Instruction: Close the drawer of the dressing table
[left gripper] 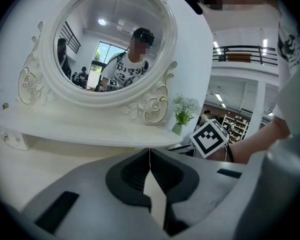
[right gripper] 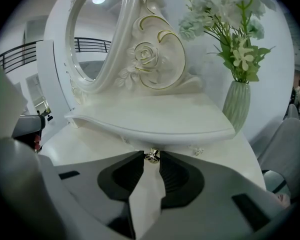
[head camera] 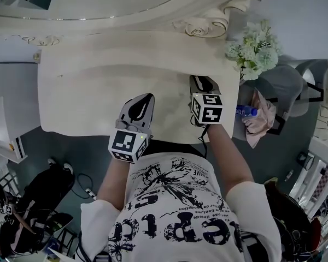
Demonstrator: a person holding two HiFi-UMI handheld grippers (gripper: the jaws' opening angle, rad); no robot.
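my left tongs [left gripper: 150, 154] hang over the near part of the pale surface [head camera: 87, 97], tips pressed together with nothing between them, taking no part in the job. my right tongs [right gripper: 150, 160] are further in and to the right. they stand only a little apart, their tips on either side of the small metal knob [right gripper: 151, 156], and they seem to pinch it. the knob belongs to the drawer [right gripper: 190, 148], which sits low under the lip of the raised shelf [right gripper: 155, 119]. i cannot tell from here whether its front is already flush or stands out a bit.

beyond the shelf rises the oval mirror [left gripper: 110, 39], and a ribbed vase of flowers [right gripper: 237, 104] stands on the shelf's right end.

i judge the grip to be the weak point. the knob is small and round and only the very tips hold it, so a push that isn't straight could let them slide off and strike the drawer front. a skewed push might also jam the drawer. the shelf lip is just above the tips, so lifting them would knock it, and a jolt there could tip the vase.
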